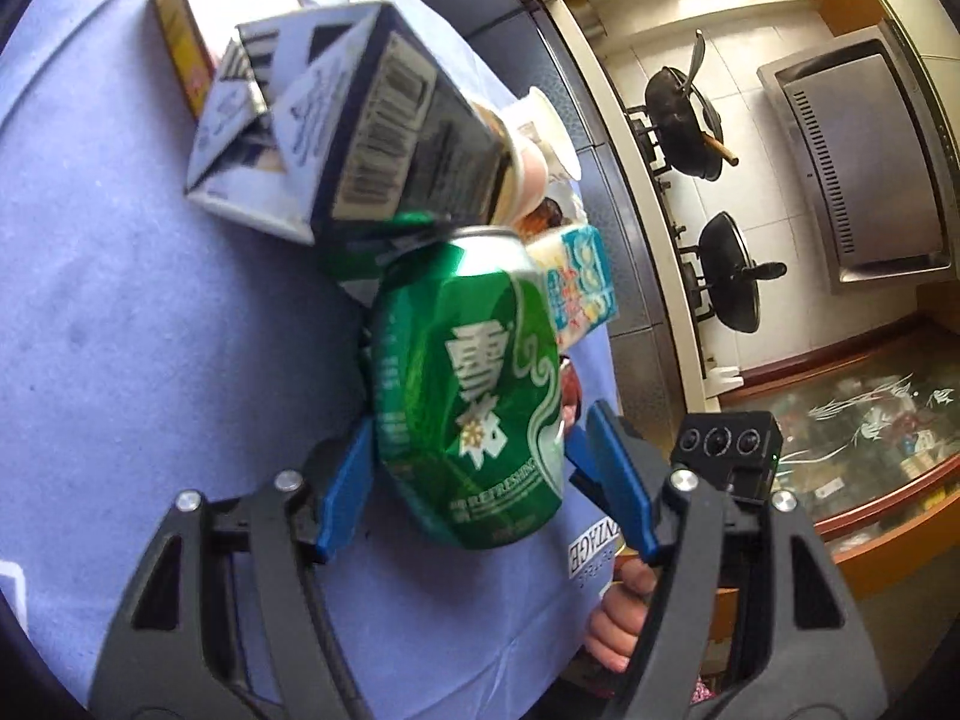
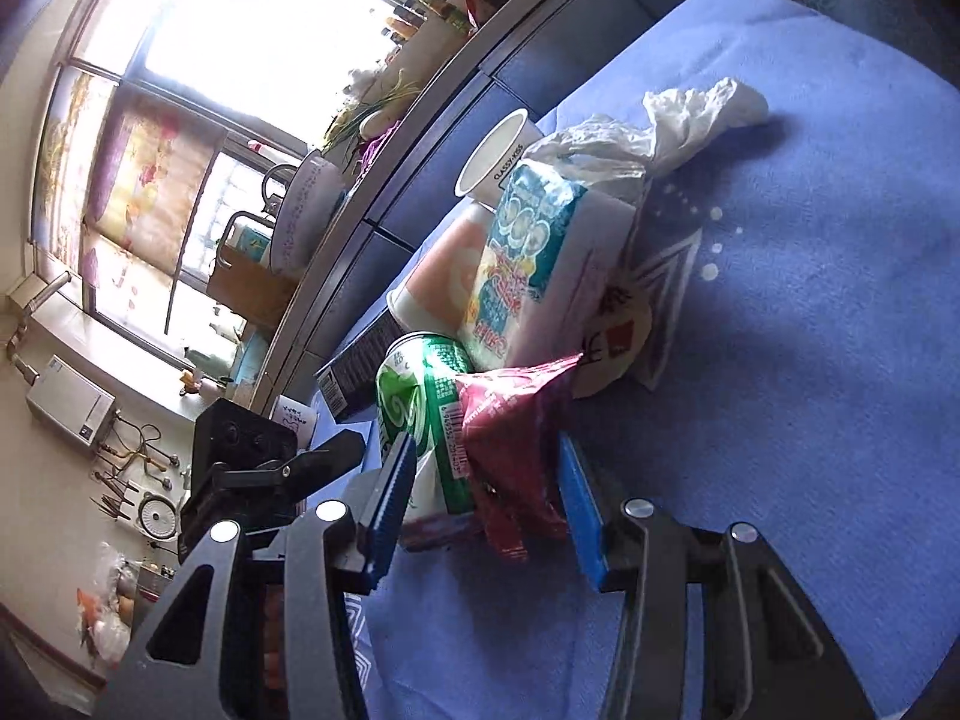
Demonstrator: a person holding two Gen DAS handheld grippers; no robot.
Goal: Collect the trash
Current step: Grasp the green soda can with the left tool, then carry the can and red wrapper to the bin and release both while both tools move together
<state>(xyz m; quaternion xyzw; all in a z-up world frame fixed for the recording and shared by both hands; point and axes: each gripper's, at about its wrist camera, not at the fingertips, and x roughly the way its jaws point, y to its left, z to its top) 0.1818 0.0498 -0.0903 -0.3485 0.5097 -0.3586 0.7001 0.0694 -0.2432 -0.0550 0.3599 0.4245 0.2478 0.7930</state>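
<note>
A dented green drink can (image 1: 474, 384) sits between the blue pads of my left gripper (image 1: 474, 480), which is shut on it above the blue-clothed table (image 1: 120, 330). In the right wrist view a pink snack wrapper (image 2: 516, 438) fills the gap of my right gripper (image 2: 486, 504), both pads pressing on it. The same green can (image 2: 420, 408) shows just left of the wrapper, behind my left pad. More rubbish is piled close ahead: a dark blue carton (image 1: 360, 138), a light blue patterned pack (image 2: 528, 264), a peach cup (image 2: 438, 282), a white paper cup (image 2: 498, 150) and crumpled tissue (image 2: 678, 120).
A yellow and white box (image 1: 186, 42) lies at the far side of the table. Beyond the table edge runs a counter with a stove and two black pans (image 1: 684, 120). A person's hand (image 1: 618, 618) holds the other gripper's handle on the right.
</note>
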